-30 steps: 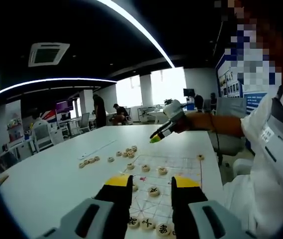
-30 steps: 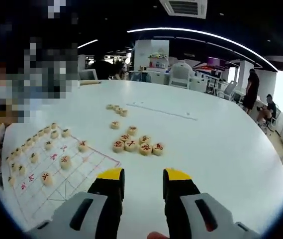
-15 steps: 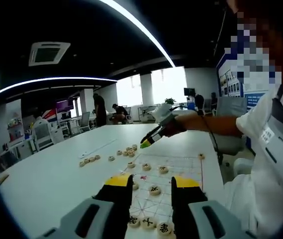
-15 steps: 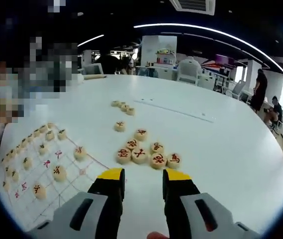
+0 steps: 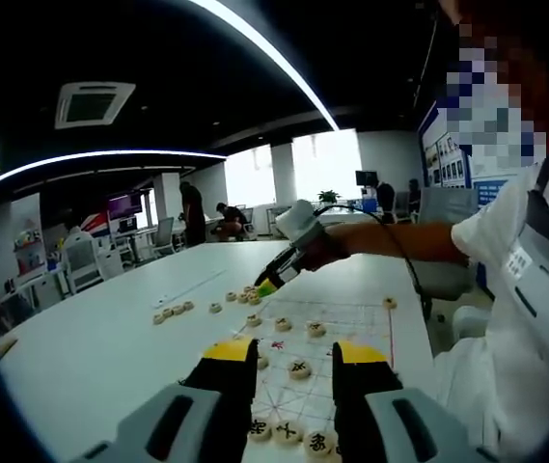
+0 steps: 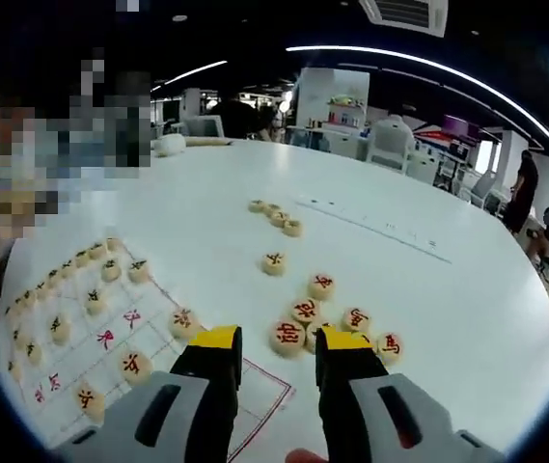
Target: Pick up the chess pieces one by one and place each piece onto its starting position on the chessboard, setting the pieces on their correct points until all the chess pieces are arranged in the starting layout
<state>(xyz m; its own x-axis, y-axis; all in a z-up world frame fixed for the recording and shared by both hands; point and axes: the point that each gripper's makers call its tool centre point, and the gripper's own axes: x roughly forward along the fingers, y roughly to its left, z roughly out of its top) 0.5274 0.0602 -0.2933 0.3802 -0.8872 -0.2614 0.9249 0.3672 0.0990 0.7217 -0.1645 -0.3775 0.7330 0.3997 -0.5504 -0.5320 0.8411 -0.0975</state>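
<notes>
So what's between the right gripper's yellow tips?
In the right gripper view, a red-marked chess piece sits between the right gripper's open tips, on the white table.

dim dark ceiling (image 5: 206, 87) crossed by bright curved light strips (image 5: 274, 63); blown-out windows (image 5: 293, 169) glare behind. the white table (image 6: 448, 289) reflects evenly with faint shadows. fisheye bending warps edges; far background is soft, slightly blurred.

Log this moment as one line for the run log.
left claw: open, over chessboard | right claw: open, at loose red pieces off the board | holding: nothing | step: reaching for next piece
</notes>
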